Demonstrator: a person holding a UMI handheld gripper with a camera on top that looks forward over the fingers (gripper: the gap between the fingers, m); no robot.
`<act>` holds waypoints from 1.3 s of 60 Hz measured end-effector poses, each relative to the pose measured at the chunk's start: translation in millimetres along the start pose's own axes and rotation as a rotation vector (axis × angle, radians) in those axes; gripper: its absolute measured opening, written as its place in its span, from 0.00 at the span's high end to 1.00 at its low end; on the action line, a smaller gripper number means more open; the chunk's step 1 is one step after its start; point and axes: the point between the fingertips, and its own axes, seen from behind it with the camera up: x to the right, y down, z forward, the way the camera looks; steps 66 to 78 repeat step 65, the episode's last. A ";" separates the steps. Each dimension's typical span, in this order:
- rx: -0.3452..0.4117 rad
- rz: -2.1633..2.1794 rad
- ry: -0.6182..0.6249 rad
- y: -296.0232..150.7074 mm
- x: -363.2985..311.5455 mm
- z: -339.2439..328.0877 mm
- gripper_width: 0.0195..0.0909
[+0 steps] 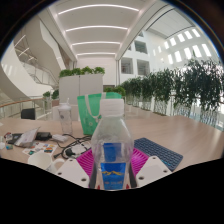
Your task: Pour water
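A clear plastic water bottle (pixel 112 135) with a blue label and a white cap stands upright between my fingers. My gripper (pixel 112 168) is shut on the bottle, both pink pads (pixel 88 160) pressing its lower sides. Behind the bottle, a green cup (pixel 92 108) stands on the wooden table (pixel 175 130), partly hidden by the bottle's neck.
A dark keyboard-like object (pixel 160 152) lies right of the bottle. To the left are a clear cup (pixel 64 120), cables and small items (pixel 45 150). White planter boxes (pixel 80 88) with green plants stand beyond the table.
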 end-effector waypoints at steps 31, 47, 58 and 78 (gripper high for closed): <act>-0.155 0.093 0.066 40.3 5.4 -28.4 0.08; -0.200 0.097 0.121 2.7 -40.6 -198.5 0.11; -0.166 0.032 0.185 -45.4 -93.2 -330.5 0.11; -0.170 0.027 0.232 -61.4 -124.1 -401.1 0.11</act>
